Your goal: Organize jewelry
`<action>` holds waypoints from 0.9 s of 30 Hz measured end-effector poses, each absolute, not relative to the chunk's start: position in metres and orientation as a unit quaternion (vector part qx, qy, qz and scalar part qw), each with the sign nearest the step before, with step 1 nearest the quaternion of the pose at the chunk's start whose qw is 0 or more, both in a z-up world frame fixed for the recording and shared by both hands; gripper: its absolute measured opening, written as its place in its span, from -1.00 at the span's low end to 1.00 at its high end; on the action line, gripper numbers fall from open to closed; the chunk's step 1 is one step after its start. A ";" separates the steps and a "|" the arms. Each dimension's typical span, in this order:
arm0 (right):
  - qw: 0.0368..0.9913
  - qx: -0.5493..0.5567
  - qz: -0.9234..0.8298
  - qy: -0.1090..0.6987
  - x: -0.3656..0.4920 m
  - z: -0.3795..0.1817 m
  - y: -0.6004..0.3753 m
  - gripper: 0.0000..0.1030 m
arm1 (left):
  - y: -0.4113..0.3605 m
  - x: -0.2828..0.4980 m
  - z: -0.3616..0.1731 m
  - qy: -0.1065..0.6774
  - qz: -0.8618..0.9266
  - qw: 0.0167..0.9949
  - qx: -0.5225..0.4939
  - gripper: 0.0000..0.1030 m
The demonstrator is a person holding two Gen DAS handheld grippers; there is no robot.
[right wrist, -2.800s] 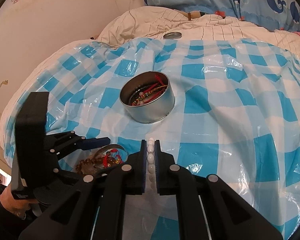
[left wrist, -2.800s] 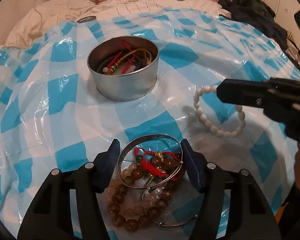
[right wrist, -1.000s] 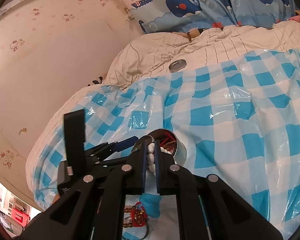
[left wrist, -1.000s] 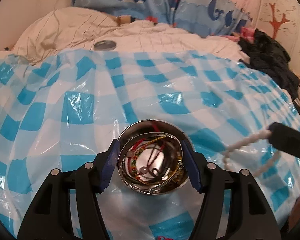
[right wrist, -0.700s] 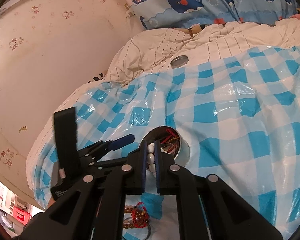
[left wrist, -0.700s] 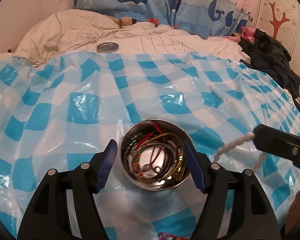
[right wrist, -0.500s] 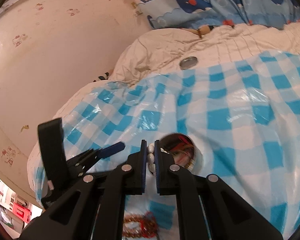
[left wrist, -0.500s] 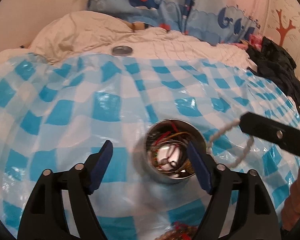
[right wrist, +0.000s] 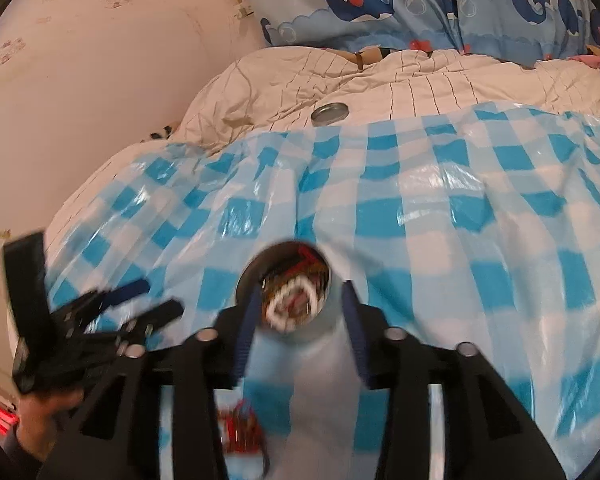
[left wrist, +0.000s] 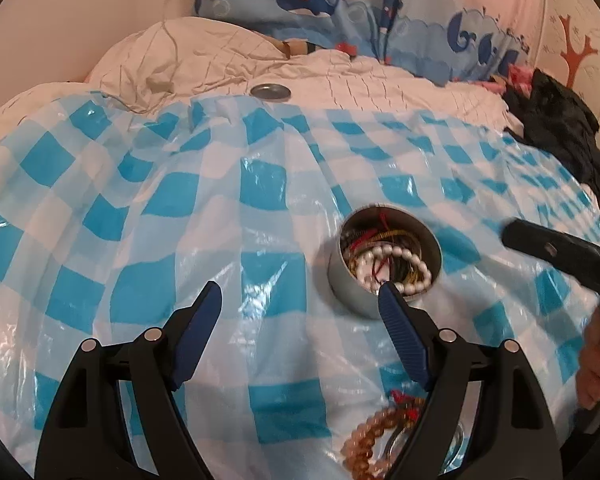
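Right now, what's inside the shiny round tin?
The tin holds a white bead bracelet lying on top of tangled red and gold cords. Whatever lies beneath that tangle, and the tin's bottom, is covered.

- A bed (left wrist: 380, 76) was covered by a blue-and-white checked plastic sheet (left wrist: 228, 208).
- A round metal tin (left wrist: 352, 284) was stood on the sheet.
- A heap of beaded bracelets (left wrist: 380, 428) was left nearby.
- A metal lid (left wrist: 270, 91) was laid on the quilt.
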State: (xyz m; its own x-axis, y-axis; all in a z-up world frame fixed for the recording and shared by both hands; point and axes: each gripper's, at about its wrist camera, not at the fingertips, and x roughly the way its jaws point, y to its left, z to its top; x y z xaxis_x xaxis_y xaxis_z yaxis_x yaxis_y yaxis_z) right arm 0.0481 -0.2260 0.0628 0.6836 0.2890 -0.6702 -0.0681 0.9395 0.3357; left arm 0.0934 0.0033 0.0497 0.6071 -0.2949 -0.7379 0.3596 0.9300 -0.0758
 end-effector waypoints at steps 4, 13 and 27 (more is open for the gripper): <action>0.886 0.137 0.107 0.430 0.021 0.038 -0.221 -0.11 | -0.003 0.080 0.042 0.415 -0.198 0.886 0.063 0.49; 0.851 0.109 0.182 0.480 0.016 0.008 -0.177 -0.10 | -0.001 0.064 0.033 0.421 -0.192 0.881 0.099 0.49; 0.863 0.025 0.182 0.471 0.012 -0.020 -0.131 -0.60 | 0.023 0.052 0.040 0.413 -0.178 0.888 0.091 0.59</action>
State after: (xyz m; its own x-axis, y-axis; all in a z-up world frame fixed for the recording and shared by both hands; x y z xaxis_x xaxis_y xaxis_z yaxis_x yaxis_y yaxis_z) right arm 0.0118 -0.1306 -0.0196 0.4898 0.3374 -0.8039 -0.2905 0.9326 0.2144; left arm 0.0522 0.0234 0.0398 0.5953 -0.2418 -0.7663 0.3919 0.9199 0.0141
